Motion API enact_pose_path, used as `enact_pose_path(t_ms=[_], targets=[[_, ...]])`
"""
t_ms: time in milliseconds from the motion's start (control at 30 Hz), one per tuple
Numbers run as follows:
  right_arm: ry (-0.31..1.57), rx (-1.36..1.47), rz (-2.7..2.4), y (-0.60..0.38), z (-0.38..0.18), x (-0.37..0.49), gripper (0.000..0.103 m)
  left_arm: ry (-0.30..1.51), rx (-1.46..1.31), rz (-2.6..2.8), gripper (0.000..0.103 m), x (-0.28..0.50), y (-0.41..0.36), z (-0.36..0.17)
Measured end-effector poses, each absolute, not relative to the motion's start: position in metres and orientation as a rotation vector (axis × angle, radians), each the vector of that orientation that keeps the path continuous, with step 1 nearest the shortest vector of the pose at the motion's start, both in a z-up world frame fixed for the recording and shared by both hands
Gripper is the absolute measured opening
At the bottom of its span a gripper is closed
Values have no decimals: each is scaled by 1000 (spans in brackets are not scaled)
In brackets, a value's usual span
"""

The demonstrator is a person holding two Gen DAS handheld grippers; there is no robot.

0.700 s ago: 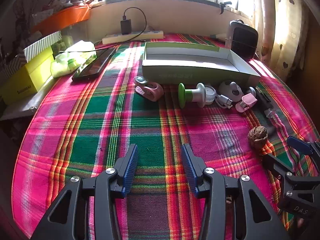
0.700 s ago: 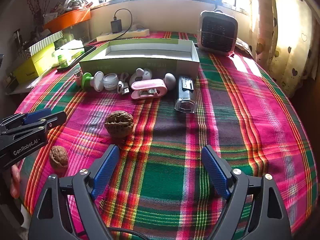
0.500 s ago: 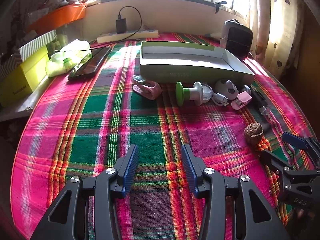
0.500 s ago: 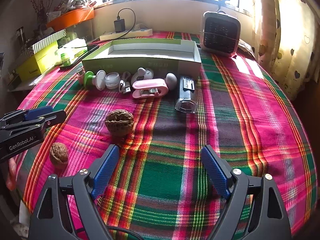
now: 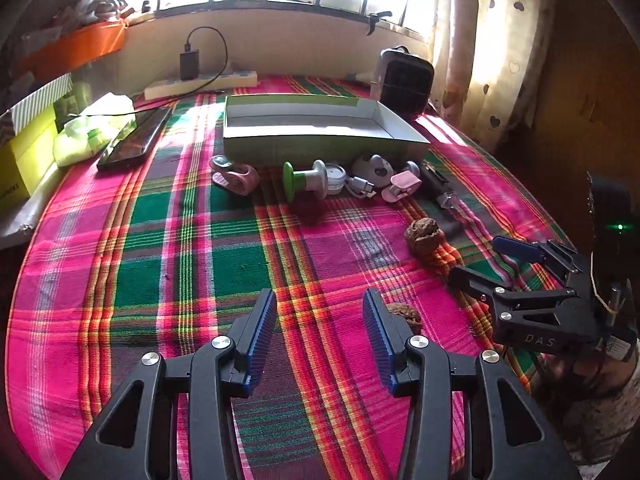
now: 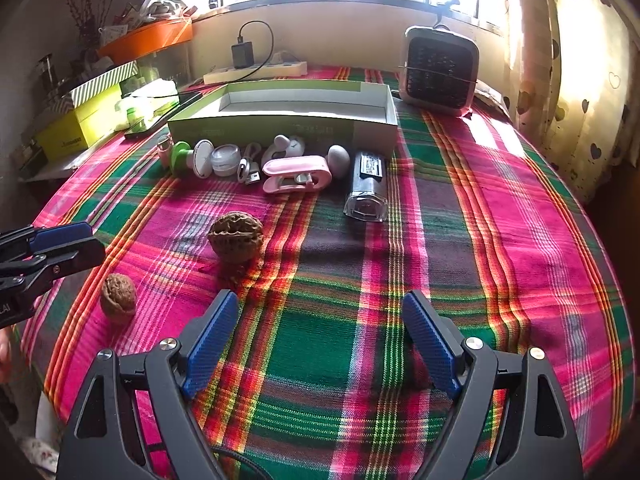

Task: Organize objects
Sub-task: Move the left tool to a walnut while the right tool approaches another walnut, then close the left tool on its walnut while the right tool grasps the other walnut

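now the left gripper (image 5: 320,336) hangs over the near edge of the table (image 5: 200,248), covered with a plaid cloth. its jaws stand apart with only cloth between them. a small walnut (image 6: 118,293) lies just beside its right finger, near that edge. the larger walnut (image 6: 236,236) rests further in, toward the middle. behind it, a row of small things lies along the front wall of the open box (image 6: 280,128), at the far edge: a green spool (image 6: 180,158), a white jar (image 6: 226,160), a pink clip (image 6: 298,174), a black case (image 6: 368,186). to the right, the right gripper (image 6: 322,338) has its jaws wide and holds nothing. a small heater (image 6: 440,68) stands at the far right corner.
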State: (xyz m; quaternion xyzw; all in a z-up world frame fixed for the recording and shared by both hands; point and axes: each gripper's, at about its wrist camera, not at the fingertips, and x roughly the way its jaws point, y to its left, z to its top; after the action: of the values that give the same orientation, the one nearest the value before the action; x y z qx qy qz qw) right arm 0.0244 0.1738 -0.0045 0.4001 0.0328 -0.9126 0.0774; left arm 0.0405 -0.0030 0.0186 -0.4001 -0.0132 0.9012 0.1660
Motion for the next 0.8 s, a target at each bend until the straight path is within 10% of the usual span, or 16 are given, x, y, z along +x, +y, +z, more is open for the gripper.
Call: enact_pose_path(t_ms=[800], targets=[[89,1216,-2742,176,-4,28,84,84,-1165,2448,30,45,31,5]])
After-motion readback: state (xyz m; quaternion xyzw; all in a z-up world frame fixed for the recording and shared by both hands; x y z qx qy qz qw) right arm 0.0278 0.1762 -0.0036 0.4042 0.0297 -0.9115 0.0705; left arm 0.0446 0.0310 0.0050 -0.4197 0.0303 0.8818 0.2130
